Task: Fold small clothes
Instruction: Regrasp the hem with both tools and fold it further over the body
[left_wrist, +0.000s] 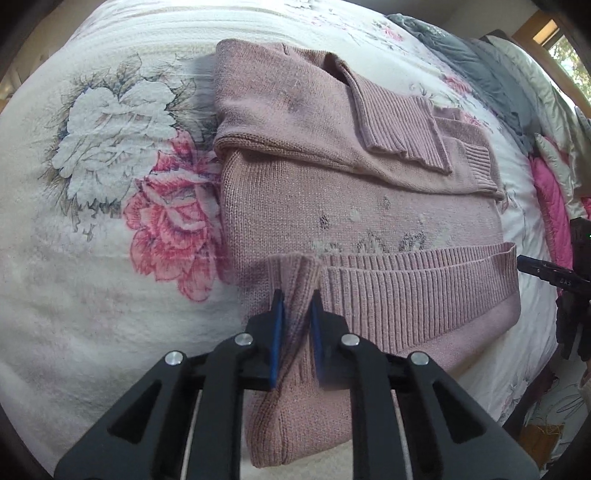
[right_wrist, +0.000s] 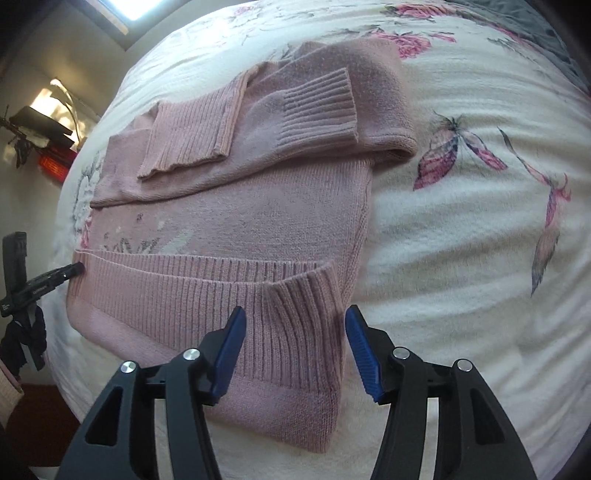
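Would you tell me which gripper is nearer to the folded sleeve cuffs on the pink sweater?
Neither clearly. The left gripper pinches the ribbed hem; the right gripper straddles the hem, open. The sleeve cuffs lie beyond both.

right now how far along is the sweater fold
Done: both sleeves of the pink sweater lie folded across its body, cuffs overlapping. In hand: the left tongs pinch one corner of the ribbed hem and the right tongs stand open around the other. Left: carrying the hem up over the sleeves on the floral bedspread.
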